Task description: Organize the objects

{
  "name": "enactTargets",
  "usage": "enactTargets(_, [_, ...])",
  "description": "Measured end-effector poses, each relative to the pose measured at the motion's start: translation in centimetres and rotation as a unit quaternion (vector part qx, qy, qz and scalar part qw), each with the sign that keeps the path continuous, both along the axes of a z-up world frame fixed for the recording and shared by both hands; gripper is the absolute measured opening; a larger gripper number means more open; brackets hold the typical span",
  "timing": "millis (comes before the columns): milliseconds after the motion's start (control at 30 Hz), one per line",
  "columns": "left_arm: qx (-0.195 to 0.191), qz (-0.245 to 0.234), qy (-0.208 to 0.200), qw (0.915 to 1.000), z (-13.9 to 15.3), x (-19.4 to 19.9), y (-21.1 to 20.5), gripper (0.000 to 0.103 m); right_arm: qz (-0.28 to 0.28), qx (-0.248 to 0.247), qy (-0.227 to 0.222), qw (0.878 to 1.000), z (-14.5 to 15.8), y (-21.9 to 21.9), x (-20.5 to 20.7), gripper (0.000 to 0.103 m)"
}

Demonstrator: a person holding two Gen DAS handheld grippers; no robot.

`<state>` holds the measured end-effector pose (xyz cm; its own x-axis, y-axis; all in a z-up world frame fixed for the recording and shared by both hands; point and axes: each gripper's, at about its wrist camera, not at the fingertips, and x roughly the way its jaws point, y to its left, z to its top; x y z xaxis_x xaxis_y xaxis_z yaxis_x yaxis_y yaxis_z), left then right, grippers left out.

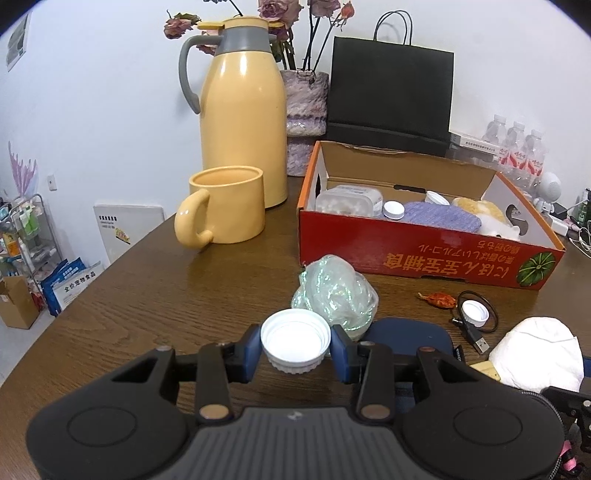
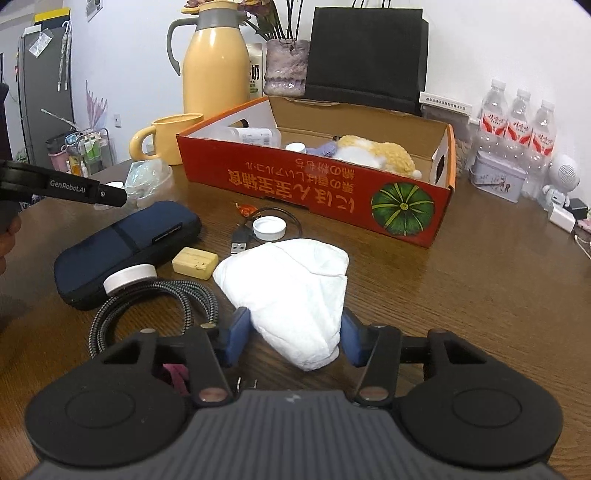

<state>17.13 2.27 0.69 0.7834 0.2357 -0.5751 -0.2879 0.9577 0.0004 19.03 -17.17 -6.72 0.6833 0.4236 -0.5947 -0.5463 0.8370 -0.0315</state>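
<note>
Flowers (image 1: 277,11) cropped by top edge, navy pouch (image 1: 410,330) mostly behind gripper, water bottle (image 1: 532,151) labels too small to read, hand (image 2: 5,240) cut off at left edge

Both your wrist cams sit low over the table (image 1: 147,288), angled down toward the red box (image 1: 424,254); both share it, right cam nearer.

yellow thermos (image 1: 242,114), yellow mug (image 1: 225,206), black paper bag (image 1: 391,99), water bottles (image 2: 517,122)
</note>
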Motion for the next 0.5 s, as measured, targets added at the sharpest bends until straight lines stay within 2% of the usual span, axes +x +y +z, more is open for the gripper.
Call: enactTargets(500, [-0.015,-0.015,-0.035,0.9992,1.3,-0.9,0.0,0.038,-0.032,0.023,-0.014,0.999,0.4,-1.0,-0.2,0.046])
